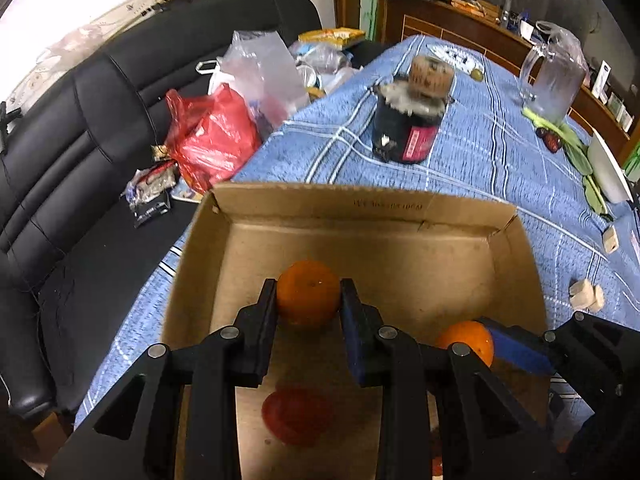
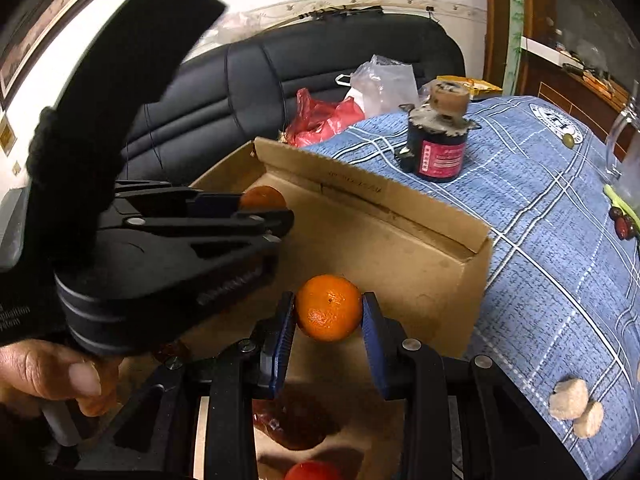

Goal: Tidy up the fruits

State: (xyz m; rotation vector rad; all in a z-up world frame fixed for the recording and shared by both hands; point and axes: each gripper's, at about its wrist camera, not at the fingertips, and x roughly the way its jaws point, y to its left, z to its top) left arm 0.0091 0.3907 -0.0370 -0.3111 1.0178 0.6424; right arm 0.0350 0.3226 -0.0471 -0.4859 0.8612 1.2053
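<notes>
An open cardboard box point(image 1: 404, 204) point(image 2: 400, 208) sits on a blue plaid table. My left gripper point(image 1: 308, 300) is shut on an orange point(image 1: 308, 294) and holds it inside the box; the same orange point(image 2: 262, 198) shows in the right wrist view. My right gripper point(image 2: 329, 310) is shut on a second orange point(image 2: 329, 307) over the box's right side; it also shows in the left wrist view point(image 1: 470, 338). A red fruit point(image 1: 298, 414) point(image 2: 294, 420) lies on the box floor beneath the grippers. Another red fruit point(image 2: 312, 472) sits at the bottom edge.
A black can with a red label point(image 1: 406, 128) point(image 2: 438, 148) stands behind the box. A glass pitcher point(image 1: 554, 80), dark red fruits point(image 1: 550, 138) point(image 2: 622, 222), and beige lumps point(image 1: 586, 298) point(image 2: 576, 406) lie to the right. A black sofa with plastic bags point(image 1: 216, 136) is left.
</notes>
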